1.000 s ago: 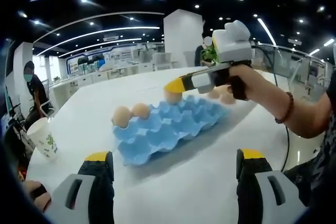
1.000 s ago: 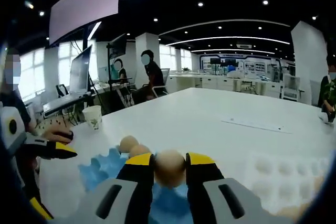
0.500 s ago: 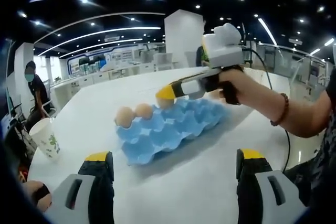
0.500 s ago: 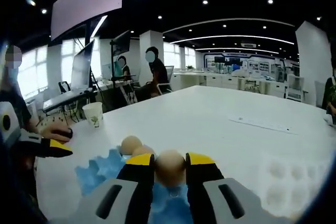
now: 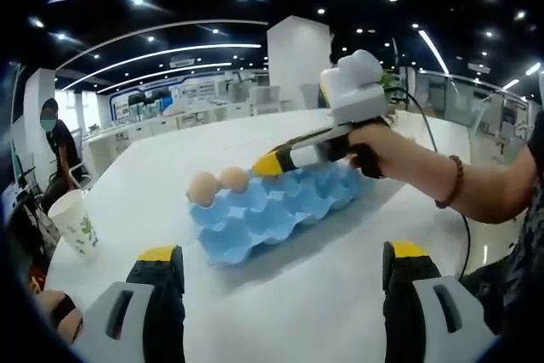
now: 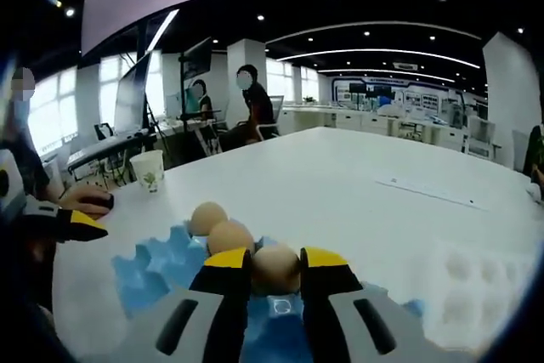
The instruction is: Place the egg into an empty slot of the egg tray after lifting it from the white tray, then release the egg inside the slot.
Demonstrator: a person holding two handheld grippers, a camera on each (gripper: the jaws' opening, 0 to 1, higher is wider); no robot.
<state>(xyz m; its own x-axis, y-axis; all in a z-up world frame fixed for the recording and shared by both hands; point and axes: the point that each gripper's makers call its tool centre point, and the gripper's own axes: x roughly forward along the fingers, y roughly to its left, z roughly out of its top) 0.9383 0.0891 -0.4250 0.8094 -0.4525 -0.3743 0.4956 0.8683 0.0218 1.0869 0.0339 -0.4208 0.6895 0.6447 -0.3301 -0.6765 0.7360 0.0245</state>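
Right hand-held gripper [image 6: 275,268] carries an egg [image 6: 274,266] low over the blue egg tray [image 5: 272,210].

In the left gripper view, a person's hand [image 5: 374,146] reaches in from the right, forearm level and a beaded bracelet [image 5: 450,183] at the wrist, tipping that hand-held gripper's yellow-tipped jaws down toward the tray's far row. The right gripper view has both jaws closed against the egg's sides, just beside the two eggs [image 6: 221,229] already seated at the tray's end (whether the held egg touches a slot I cannot tell). The left hand-held gripper [image 5: 278,265] hangs back over the white surface [image 5: 289,312], jaws spread wide and holding nothing. A paper cup [image 5: 72,223] stands near the surface's left edge.
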